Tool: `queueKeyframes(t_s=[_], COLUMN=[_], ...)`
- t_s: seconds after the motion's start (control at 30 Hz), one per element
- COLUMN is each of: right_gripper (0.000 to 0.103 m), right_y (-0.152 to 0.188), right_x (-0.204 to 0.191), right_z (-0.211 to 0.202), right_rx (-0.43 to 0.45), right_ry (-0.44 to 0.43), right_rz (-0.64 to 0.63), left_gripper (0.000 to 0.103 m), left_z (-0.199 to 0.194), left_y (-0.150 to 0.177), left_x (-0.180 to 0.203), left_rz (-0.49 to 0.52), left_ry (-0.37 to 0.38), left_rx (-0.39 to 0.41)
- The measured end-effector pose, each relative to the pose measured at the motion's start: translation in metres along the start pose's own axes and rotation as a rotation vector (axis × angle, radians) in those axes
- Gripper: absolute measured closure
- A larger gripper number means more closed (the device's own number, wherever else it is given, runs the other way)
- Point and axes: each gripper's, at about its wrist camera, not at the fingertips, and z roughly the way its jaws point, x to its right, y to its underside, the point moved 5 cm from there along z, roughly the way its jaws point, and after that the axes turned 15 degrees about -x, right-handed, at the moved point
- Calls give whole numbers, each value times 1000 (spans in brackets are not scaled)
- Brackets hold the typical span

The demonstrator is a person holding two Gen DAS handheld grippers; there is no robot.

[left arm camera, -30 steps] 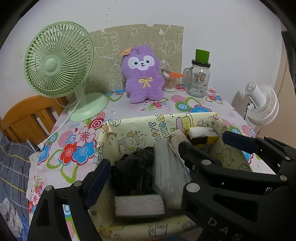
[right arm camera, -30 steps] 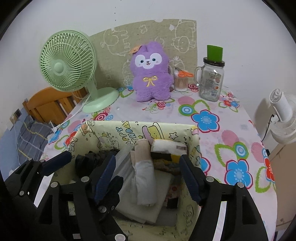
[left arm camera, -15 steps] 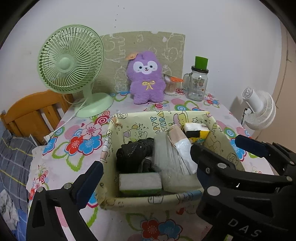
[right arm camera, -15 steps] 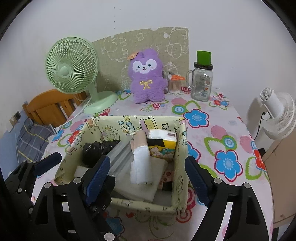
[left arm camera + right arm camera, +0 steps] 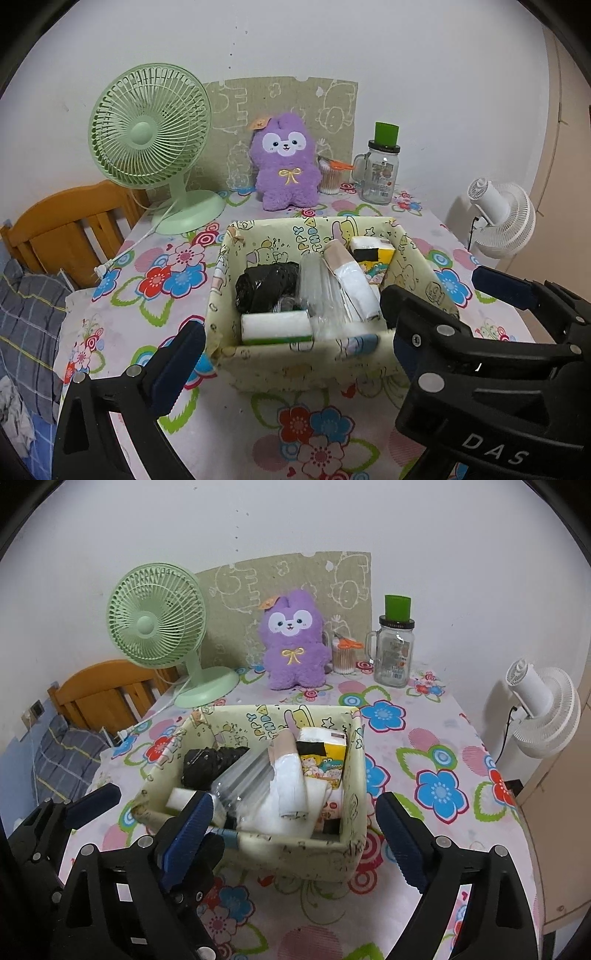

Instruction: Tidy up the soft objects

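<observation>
Both grippers hang wide open and empty, the left gripper (image 5: 291,347) and the right gripper (image 5: 291,834) each held back on the near side of the fabric storage box (image 5: 347,853), touching nothing. That box sits in the middle of the table and already holds the soft goods: a black rolled bundle (image 5: 266,284), a clear plastic-wrapped roll (image 5: 317,291), a white and beige wrapped roll (image 5: 288,771), a yellow tissue pack (image 5: 323,757) upright at the far right corner, and a white sponge with a green edge (image 5: 275,326) along the near wall.

Judging by this, the packing looks mostly done. The purple plush toy (image 5: 293,642) stands outside the box against the back wall; whether it belongs in the box I cannot tell.

Around it, a flowered tablecloth (image 5: 436,760) covers the table, with a green desk fan (image 5: 151,129), a cotton swab jar (image 5: 343,657) and a glass mug jar with a green lid (image 5: 395,646). A white floor fan (image 5: 543,716) stands off the right edge, a wooden bed frame (image 5: 70,229) to the left.
</observation>
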Motion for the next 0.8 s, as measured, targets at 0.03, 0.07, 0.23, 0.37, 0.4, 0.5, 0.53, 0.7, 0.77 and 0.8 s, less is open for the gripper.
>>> queueKeyframes(t_s=[0.03, 0.07, 0.23, 0.37, 0.4, 0.5, 0.53, 0.7, 0.77, 0.8], right_gripper=[10, 10, 10, 10, 10, 10, 10, 10, 10, 10], right_y=[2, 4, 15, 23, 25, 31, 33, 41, 44, 45], right_x=[-1, -1, 2, 4, 5, 8, 9, 17, 20, 22], right_z=[-2, -5, -13, -21, -22, -30, -32, -48, -54, -58], right_rx=[4, 8, 22, 33, 35, 46, 50, 74, 82, 88], right_ry=[2, 7, 11, 22, 23, 29, 31, 33, 43, 55], right_rz=[-2, -3, 6, 11, 13, 19, 22, 40, 39, 41], left_gripper=[0, 0, 0, 0, 0, 0, 0, 0, 0, 0], left_z=[-2, -3, -9, -14, -16, -23, -26, -42, -47, -50], left_y=[2, 4, 13, 22, 23, 28, 30, 36, 38, 39], left_x=[0, 0, -3, -5, -5, -5, -5, -1, -1, -1], left_rz=[0, -2, -13, -27, -27, -32, -32, -20, -18, -16], left_ry=[1, -3, -26, -13, -15, -19, -21, -42, -49, -51], left_rx=[2, 2, 13, 19, 23, 39, 46, 88, 102, 108])
